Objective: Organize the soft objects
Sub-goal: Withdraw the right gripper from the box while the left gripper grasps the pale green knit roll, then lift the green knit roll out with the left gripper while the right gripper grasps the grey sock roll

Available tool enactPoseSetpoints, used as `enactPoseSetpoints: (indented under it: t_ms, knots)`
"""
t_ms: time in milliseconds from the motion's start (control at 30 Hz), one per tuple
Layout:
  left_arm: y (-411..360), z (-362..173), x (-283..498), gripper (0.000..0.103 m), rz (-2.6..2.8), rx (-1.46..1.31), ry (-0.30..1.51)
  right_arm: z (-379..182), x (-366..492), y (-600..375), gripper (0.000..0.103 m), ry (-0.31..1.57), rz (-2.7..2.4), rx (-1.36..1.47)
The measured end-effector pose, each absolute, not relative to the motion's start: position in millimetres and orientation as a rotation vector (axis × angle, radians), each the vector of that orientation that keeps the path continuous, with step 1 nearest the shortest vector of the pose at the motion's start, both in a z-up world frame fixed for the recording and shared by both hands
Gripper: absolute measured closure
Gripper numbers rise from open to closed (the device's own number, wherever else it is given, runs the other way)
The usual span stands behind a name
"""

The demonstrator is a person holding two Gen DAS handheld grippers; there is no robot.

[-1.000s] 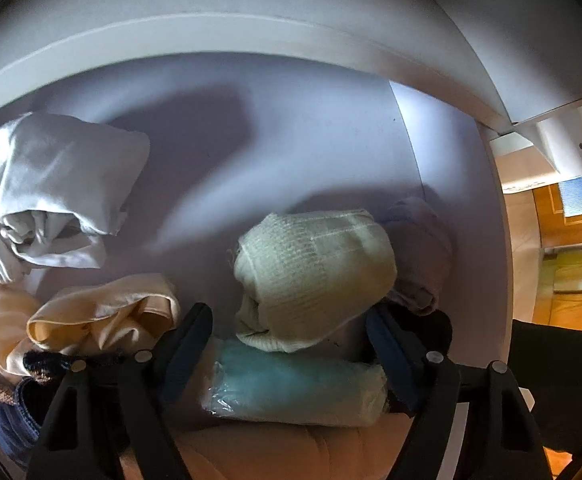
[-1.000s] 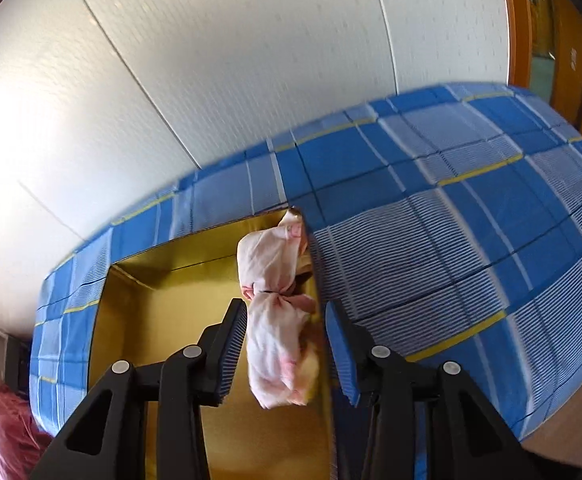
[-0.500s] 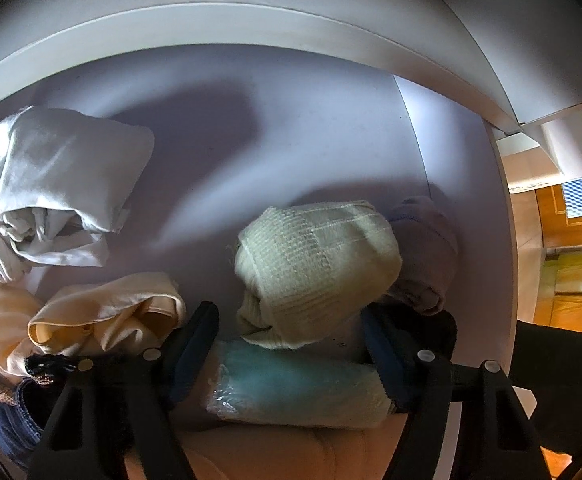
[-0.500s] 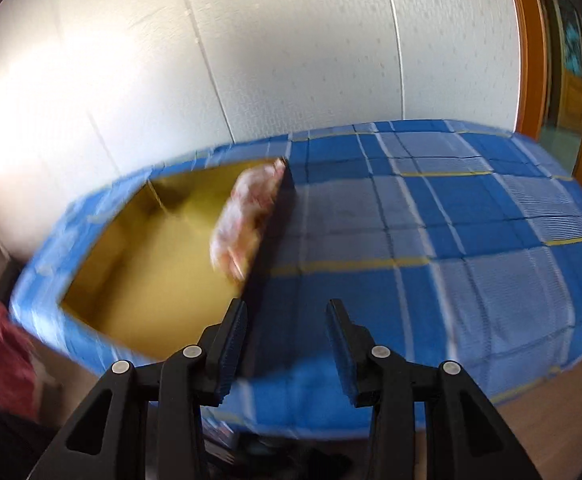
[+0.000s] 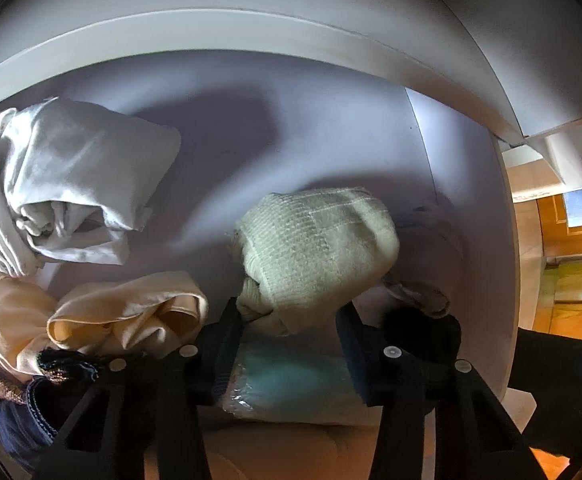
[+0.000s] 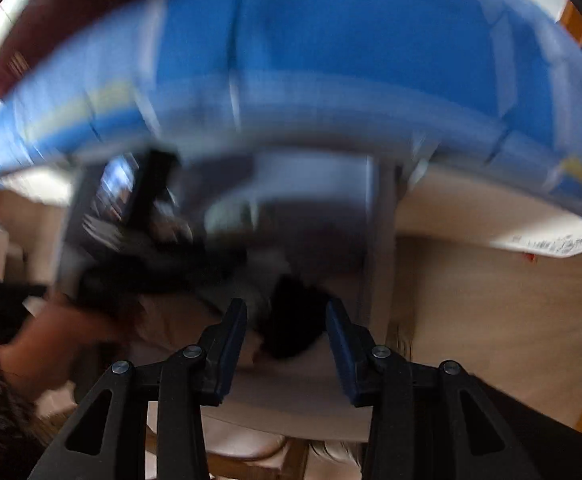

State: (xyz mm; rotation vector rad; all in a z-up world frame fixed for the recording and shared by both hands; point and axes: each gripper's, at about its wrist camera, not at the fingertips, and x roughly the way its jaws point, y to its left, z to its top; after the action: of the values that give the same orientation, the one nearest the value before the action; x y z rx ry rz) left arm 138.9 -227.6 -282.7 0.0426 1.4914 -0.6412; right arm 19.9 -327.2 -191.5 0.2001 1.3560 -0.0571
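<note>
Care matters here: left claw point(image 5: 289, 322), closing around the pale-green knitted bundle point(image 5: 315, 258) in the white drawer point(image 5: 331, 120) beside cream cloth point(image 5: 131, 316), should bite its lower fold squarely, while right claw point(image 6: 287, 338), apart and empty, hangs blurred above dark fabric point(image 6: 295, 320).

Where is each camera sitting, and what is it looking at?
Left wrist: sits on the left tongs, looking steeply down into a white drawer of soft things; the closing fingers flank a pale green knit bundle.
Right wrist: sits on the right tongs, looking down, blurred, past a blue checked bedcover; a forearm shows at left.
Shared: both seem to show the same white drawer.
</note>
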Motion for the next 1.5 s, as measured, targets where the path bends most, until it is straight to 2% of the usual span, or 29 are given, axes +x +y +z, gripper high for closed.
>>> enactPoseSetpoints:
  t_ms: [167,267,400,600,767,1033,1067,1100,1167,1233,1267,1367,1500]
  knots:
    - [-225,-267,126,0.045,-0.646,0.053,1.405,-225,36,-317,0.061,1.412,-0.072,0.145]
    - [-226,-263,123,0.042,-0.637,0.076,1.382,-243,49,-313,0.056,1.414,-0.089,0.081]
    - [-228,-266,120,0.041,-0.627,0.124,1.381,-261,62,-311,0.056,1.411,-0.107,-0.060]
    - [-236,-265,121,0.039,-0.636,0.126,1.371,-283,71,-325,0.056,1.450,-0.071,-0.022]
    - [-242,-269,127,0.033,-0.655,0.170,1.358,-294,68,-332,0.055,1.457,-0.056,-0.002]
    - [-255,-277,139,0.032,-0.698,0.188,1.375,-300,51,-345,0.072,1.510,-0.065,0.117]
    - [-256,-279,139,0.032,-0.707,0.193,1.387,-301,50,-345,0.081,1.517,-0.056,0.139]
    - [-257,-282,137,0.033,-0.714,0.203,1.401,-303,47,-345,0.085,1.523,-0.055,0.163]
    - [-257,-287,134,0.041,-0.715,0.225,1.422,-303,45,-345,0.085,1.517,-0.061,0.150]
    - [-253,-287,133,0.043,-0.714,0.225,1.428,-302,45,-342,0.085,1.506,-0.060,0.133]
    - [-252,-286,133,0.043,-0.711,0.219,1.423,-301,44,-343,0.084,1.499,-0.069,0.136]
    - [-240,-285,132,0.044,-0.700,0.219,1.433,-298,44,-351,0.065,1.474,-0.117,0.151]
    - [-227,-275,132,0.044,-0.688,0.206,1.415,-296,45,-358,0.059,1.447,-0.125,0.144]
